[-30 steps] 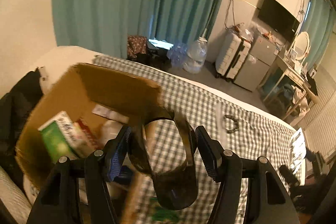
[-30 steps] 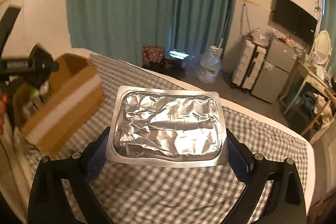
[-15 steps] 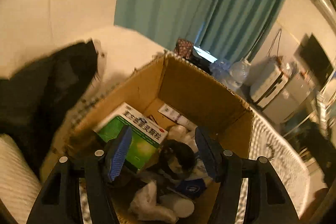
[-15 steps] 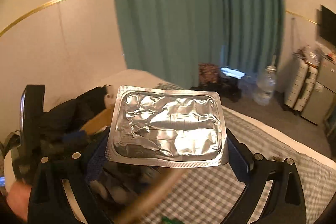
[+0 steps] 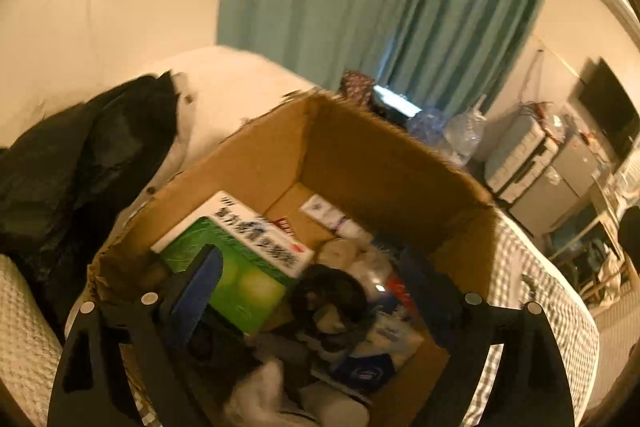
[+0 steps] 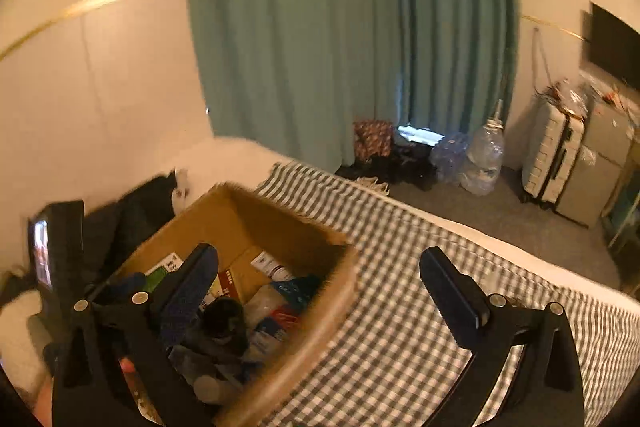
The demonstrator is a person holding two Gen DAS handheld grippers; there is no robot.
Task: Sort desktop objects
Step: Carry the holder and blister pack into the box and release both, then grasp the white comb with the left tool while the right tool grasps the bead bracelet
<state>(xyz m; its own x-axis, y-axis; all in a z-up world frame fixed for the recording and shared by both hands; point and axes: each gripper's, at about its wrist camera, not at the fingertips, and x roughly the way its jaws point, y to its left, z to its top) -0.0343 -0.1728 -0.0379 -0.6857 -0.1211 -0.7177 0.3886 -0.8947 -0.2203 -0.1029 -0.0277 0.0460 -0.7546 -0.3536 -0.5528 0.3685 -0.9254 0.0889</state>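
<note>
The left gripper (image 5: 316,287) hangs over the open box (image 5: 384,163), its jaws opening wide, with nothing pressed between the pads. Straight below the gap a dark tape roll (image 5: 328,297) lies loose on the heap inside the box, touching neither finger. Beside the roll, toward the left finger, sits a green-and-white carton (image 5: 240,259); white and blue packets (image 5: 384,339) crowd the near right corner.

The right gripper (image 6: 320,279) stands open too, with nothing between its pads. Its left finger (image 6: 188,291) overlaps the box (image 6: 280,223) in the view, while its right finger reaches over the checked cloth (image 6: 400,307) beside the box. In this view the tape roll (image 6: 224,315) shows among the packets. Whether the foil pack is in the box cannot be told.

A black jacket (image 5: 80,163) lies left of the box. Teal curtains (image 6: 320,27) hang behind.
</note>
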